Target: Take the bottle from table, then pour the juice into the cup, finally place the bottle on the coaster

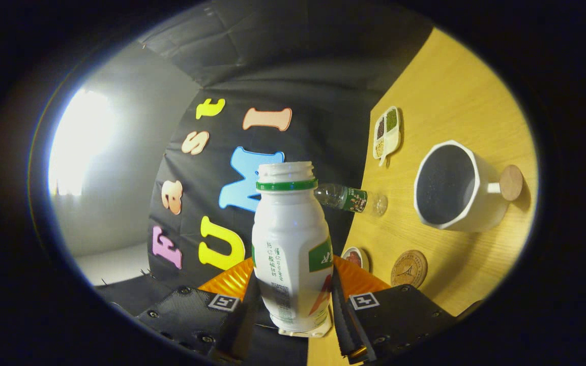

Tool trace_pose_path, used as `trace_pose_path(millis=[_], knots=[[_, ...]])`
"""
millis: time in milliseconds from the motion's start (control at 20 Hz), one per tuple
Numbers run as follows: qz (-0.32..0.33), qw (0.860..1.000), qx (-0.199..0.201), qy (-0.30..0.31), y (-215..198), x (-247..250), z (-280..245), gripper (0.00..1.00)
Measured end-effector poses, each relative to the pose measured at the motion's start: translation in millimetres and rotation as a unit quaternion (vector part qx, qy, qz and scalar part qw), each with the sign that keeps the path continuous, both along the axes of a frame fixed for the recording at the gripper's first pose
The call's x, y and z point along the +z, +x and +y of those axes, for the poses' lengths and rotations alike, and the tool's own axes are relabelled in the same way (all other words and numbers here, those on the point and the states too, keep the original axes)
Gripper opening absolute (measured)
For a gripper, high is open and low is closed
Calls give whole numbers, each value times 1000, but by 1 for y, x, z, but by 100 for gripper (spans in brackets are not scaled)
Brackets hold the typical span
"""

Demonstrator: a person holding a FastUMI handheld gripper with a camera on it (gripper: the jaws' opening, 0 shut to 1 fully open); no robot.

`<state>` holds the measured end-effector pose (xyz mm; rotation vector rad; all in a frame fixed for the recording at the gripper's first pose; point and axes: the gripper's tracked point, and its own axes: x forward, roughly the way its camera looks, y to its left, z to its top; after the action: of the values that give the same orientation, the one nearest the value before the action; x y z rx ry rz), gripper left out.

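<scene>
Jaws (293, 310) clenched on the white plastic bottle with a green neck ring and green label (291, 244), one finger pressing each side of its lower body; cap off, mouth open, bottle held clear of the table. View is rolled, so the yellow-tan wood-grain table (450, 96) runs up the right side. On it, right of the bottle: white faceted mug with a round wooden knob handle (458, 188), dark inside, contents cannot tell. Nearer the jaws, a round brown coaster with an embossed design (409, 268), bare, well apart from the mug. Just beside the coaster, close to the bottle, a small round white dish with something reddish in it (355, 256). Between bottle and mug, farther off, a small clear plastic bottle with a green label (350, 198) stands on the table. Far end: white four-compartment tray with grains or spices (387, 132). An orange ribbed part (232, 282) shows behind the bottle base. Room: black cloth booth wall (283, 66) behind, pale grey wall (120, 203) to the left with a strong bright glare (79, 137).
</scene>
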<state>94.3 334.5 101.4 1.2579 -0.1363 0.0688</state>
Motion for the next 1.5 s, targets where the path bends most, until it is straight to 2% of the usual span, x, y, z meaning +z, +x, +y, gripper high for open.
trace_pose_path(millis=[250,500,650,900,1000,1250,1500], knots=[[21,993,-1,-118,9,-3,10,64],[54,961,4,-272,21,-14,19,64],[79,927,-2,-368,33,-20,14,64],[121,851,-27,-510,53,-36,-3,64],[122,833,-35,-538,60,-36,-4,64],[140,814,-18,-563,70,-59,-4,64],[146,801,-5,-580,79,-77,7,64]])
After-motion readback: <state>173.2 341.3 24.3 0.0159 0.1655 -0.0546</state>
